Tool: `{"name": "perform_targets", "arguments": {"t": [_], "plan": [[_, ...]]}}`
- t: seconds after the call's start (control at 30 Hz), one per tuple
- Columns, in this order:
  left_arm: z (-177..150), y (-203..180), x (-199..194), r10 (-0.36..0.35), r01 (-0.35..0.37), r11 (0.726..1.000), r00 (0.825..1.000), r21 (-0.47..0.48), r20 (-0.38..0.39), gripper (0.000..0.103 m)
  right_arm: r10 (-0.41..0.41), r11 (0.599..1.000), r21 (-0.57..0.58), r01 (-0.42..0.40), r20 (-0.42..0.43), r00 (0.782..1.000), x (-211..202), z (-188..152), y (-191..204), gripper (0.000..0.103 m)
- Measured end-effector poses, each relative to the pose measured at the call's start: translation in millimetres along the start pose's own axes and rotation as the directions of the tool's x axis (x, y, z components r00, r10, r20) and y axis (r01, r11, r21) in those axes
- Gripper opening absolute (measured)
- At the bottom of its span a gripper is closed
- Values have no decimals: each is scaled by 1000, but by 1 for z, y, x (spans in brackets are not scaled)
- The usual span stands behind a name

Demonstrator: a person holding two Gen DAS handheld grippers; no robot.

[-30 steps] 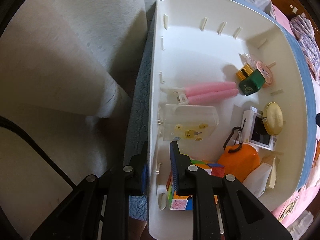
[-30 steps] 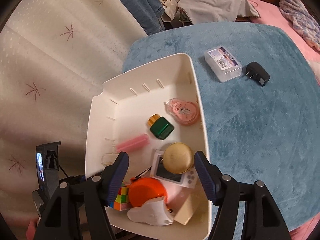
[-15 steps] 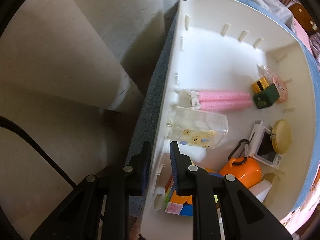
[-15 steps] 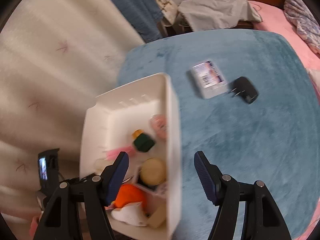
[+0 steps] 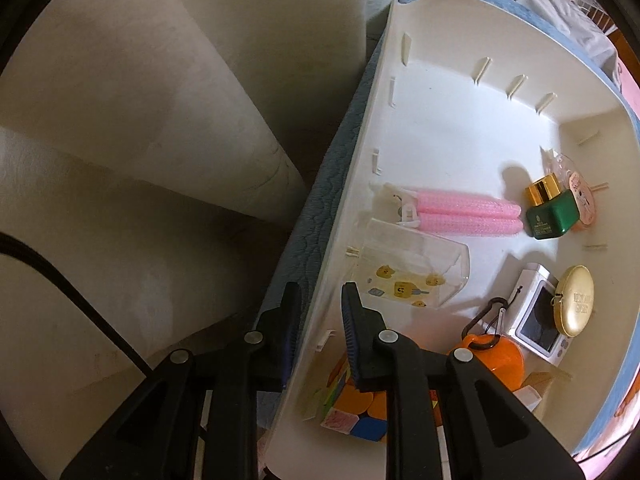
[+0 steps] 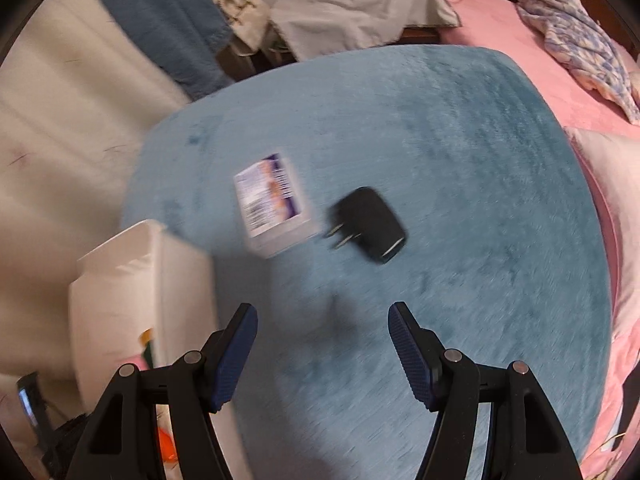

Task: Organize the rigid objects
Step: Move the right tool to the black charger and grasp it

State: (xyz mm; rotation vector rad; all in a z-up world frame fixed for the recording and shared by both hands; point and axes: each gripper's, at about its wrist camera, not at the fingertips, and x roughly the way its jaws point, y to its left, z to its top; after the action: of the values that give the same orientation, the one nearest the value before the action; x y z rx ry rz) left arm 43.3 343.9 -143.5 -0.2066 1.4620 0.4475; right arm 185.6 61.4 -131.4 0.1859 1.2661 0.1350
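Note:
My left gripper [image 5: 320,312] is shut on the left wall of the white bin [image 5: 440,92], one finger outside and one inside. The bin holds pink rollers [image 5: 452,216], a clear case [image 5: 416,272], a green jar [image 5: 550,212], a gold compact [image 5: 574,300], an orange item [image 5: 496,360] and a colour cube [image 5: 356,416]. My right gripper [image 6: 324,348] is open and empty above the blue mat [image 6: 480,200]. A clear labelled box [image 6: 272,200] and a black charger plug [image 6: 368,224] lie ahead of it.
The bin's corner [image 6: 132,280] shows at the right wrist view's left. Cream curtains [image 5: 140,120] hang left of the bin. A pink bed [image 6: 560,60] with a crumpled cloth lies beyond the mat. Grey fabric [image 6: 352,12] lies at the back.
My right gripper has swung right, off the bin and over the mat toward the box and plug. My left gripper stays clamped on the bin wall; the bin has turned slightly in view.

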Motion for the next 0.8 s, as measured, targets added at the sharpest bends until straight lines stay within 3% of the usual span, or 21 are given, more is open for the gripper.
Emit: {"name": "perform_targets", "arguments": {"t": [0.13, 0.33, 0.67, 0.8], "plan": [[0, -5, 2, 12, -12, 1000, 1000, 0, 3, 25, -74, 997, -16, 74, 3, 997, 20, 11, -10, 69], [1, -8, 1, 11, -11, 1000, 1000, -27, 0, 28, -114, 992, -49, 113, -14, 993, 45, 22, -17, 69], [4, -9, 9, 12, -12, 999, 1000, -44, -5, 28, -102, 993, -54, 101, -23, 995, 69, 33, -20, 69], [2, -8, 11, 15, -15, 999, 1000, -42, -3, 28, -118, 990, -79, 117, -4, 993, 75, 37, -15, 73]]}}
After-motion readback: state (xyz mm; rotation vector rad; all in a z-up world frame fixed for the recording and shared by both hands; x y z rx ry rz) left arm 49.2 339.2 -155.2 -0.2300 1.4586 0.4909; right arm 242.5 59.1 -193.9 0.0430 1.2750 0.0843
